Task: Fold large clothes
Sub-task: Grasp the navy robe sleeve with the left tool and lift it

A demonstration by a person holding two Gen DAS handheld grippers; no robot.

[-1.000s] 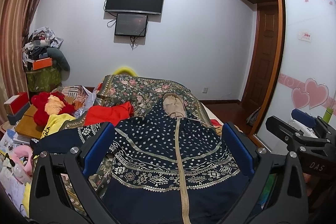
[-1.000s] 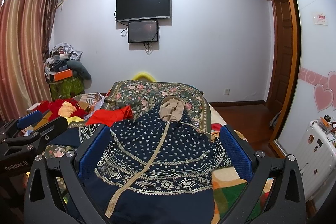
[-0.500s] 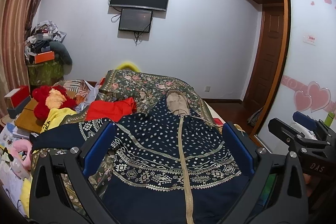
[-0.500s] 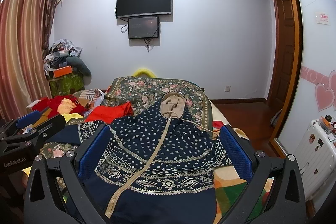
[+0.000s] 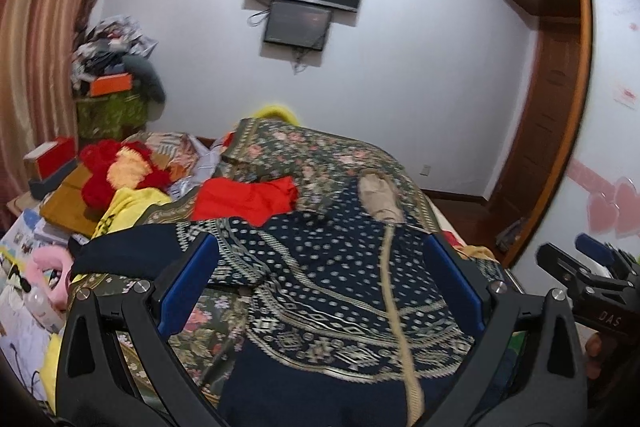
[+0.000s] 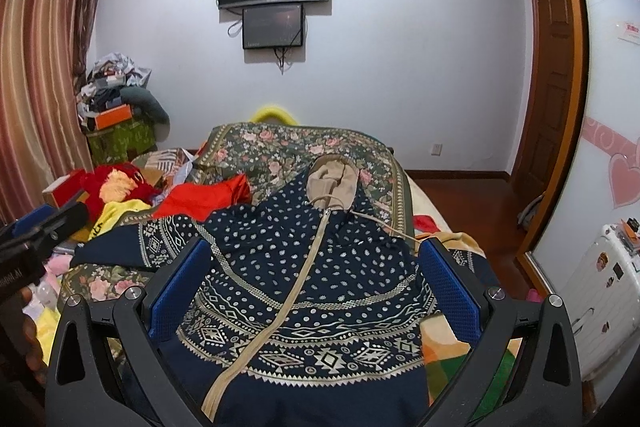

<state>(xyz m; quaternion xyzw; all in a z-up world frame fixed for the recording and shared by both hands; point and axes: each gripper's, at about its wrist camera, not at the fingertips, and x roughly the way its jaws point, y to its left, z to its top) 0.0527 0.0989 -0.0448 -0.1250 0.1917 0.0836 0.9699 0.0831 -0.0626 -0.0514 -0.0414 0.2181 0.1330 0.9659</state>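
Observation:
A large navy patterned hooded jacket (image 5: 332, 279) with a beige zipper and hood lies front-up on the floral bedspread (image 5: 320, 151); it also shows in the right wrist view (image 6: 304, 279). Its left sleeve (image 5: 132, 255) stretches out to the left. My left gripper (image 5: 320, 279) is open and empty above the jacket's lower half. My right gripper (image 6: 316, 287) is open and empty above the jacket too. The left gripper's side (image 6: 36, 239) shows at the left edge of the right wrist view, and the right gripper (image 5: 592, 279) shows at the left view's right edge.
A red garment (image 5: 244, 199) lies beyond the left sleeve. Red and yellow clothes and boxes (image 5: 112, 179) are piled at the left. A colourful blanket (image 6: 448, 347) lies under the jacket's right side. A white suitcase (image 6: 600, 287) stands right of the bed.
The left gripper's view has tilted and shifted left, with motion blur. The right gripper's view barely changed. The jacket lies as before.

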